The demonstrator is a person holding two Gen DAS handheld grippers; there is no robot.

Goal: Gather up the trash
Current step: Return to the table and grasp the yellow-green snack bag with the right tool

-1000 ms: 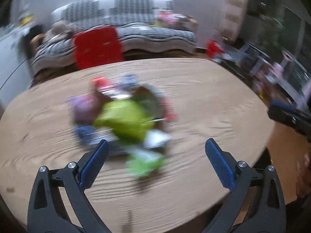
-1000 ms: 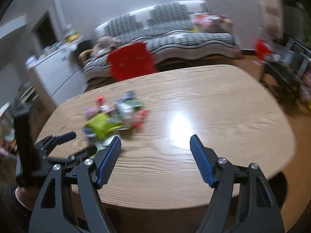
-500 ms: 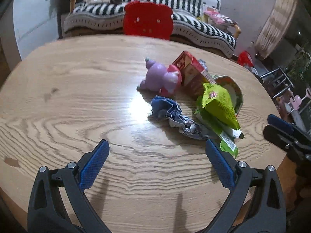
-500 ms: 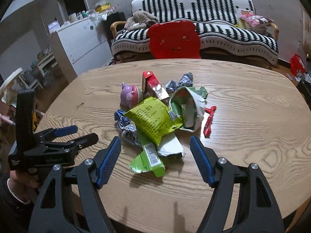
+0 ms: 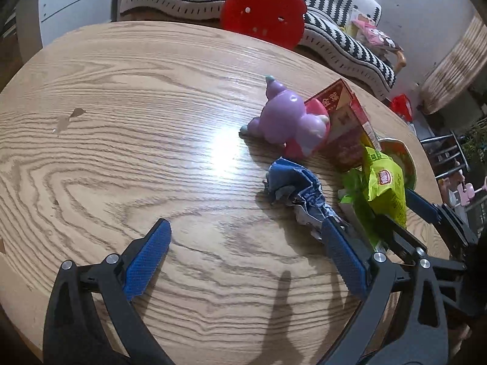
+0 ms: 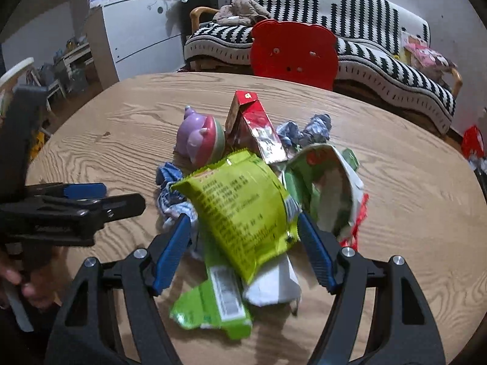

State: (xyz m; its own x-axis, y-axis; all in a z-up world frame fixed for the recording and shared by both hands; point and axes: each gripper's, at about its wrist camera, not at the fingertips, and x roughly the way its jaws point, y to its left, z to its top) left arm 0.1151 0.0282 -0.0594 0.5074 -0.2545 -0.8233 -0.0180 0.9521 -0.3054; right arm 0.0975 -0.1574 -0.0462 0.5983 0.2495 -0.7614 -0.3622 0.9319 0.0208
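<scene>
A pile of trash lies on the round wooden table (image 5: 121, 140). A lime-green snack bag (image 6: 240, 206) lies on top, seen also in the left wrist view (image 5: 385, 188). Around it are a crumpled blue wrapper (image 5: 293, 187), a red carton (image 6: 255, 124), a green-white cup (image 6: 328, 182), a green flat pack (image 6: 213, 307) and a purple toy (image 5: 289, 121). My right gripper (image 6: 245, 231) is open, its fingers on either side of the green bag. My left gripper (image 5: 243, 240) is open and empty, left of the pile, its right finger next to the blue wrapper.
A red chair back (image 6: 293, 51) stands at the table's far edge, with a striped sofa (image 6: 365, 39) behind it. A white cabinet (image 6: 137, 33) stands at the back left. The table's near edge runs just below both grippers.
Both grippers have moved in close to the pile. The right gripper's fingers now straddle the green bag; the left gripper has come lower and nearer the blue wrapper.
</scene>
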